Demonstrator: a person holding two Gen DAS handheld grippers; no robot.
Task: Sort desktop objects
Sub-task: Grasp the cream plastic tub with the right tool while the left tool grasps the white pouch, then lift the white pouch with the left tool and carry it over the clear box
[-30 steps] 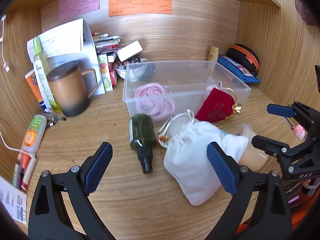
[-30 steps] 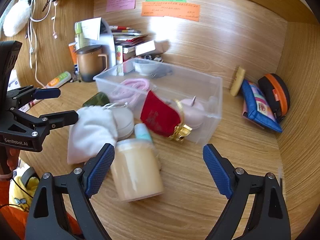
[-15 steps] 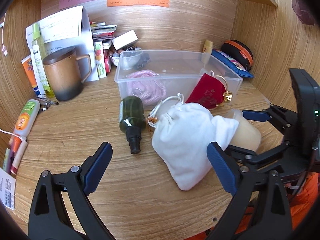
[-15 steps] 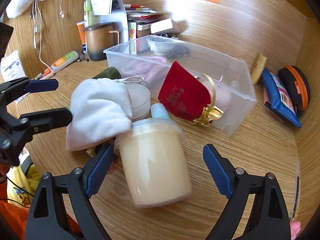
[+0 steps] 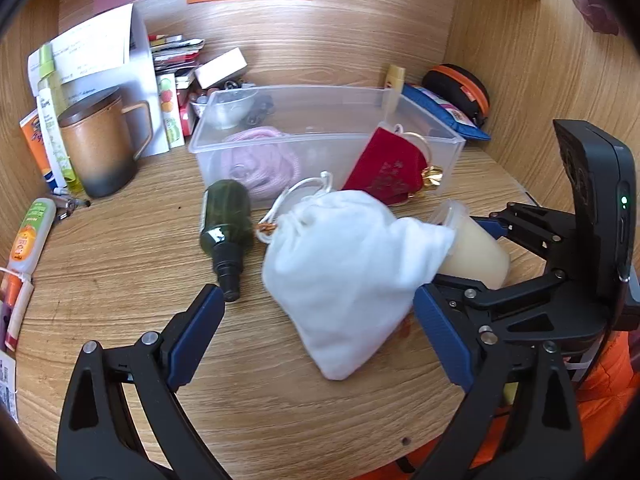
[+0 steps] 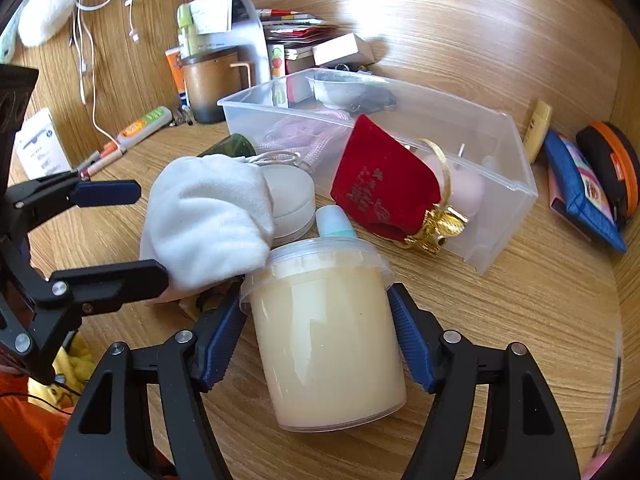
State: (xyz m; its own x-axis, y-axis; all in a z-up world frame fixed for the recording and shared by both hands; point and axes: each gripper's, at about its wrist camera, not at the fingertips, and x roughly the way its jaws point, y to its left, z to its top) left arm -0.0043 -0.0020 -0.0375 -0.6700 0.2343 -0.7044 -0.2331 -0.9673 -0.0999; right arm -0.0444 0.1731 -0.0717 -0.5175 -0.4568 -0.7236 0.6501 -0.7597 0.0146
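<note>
- Tubs first: a cream-filled plastic tub (image 6: 326,344) lies on its side on the bench (image 6: 540,320), right between the two blue pads of the right tongs (image 6: 318,346).
- Right tongs are closing on that tub; the pads sit at its flanks just under the lid rim, and whether they already press on it cannot be told.
- Left tongs (image 5: 316,340) stand wide apart and grasp nothing; their pads hang above the bench on either side of the near end of a white drawstring pouch (image 5: 344,276).
- The white pouch lies just ahead of the left tongs, and its far corner drapes onto the lidded end of the tub.
- A dark green spray bottle (image 5: 228,224) lies flat ahead of the left pad of the left tongs, nozzle pointing back toward that pad.
- Beyond the tub's lid, from the right tongs, a pale blue cap (image 6: 335,222) and a round white case (image 6: 290,202) show, the case partly under the pouch.
- Farther ahead of both tongs stands a clear plastic bin (image 5: 332,144) holding a pink coiled cord (image 5: 260,164).
- A red velvet pouch (image 6: 380,192) with gold trim leans against the bin's near wall.
- A brown mug (image 5: 100,144) stands far ahead and left of the left tongs.
</note>
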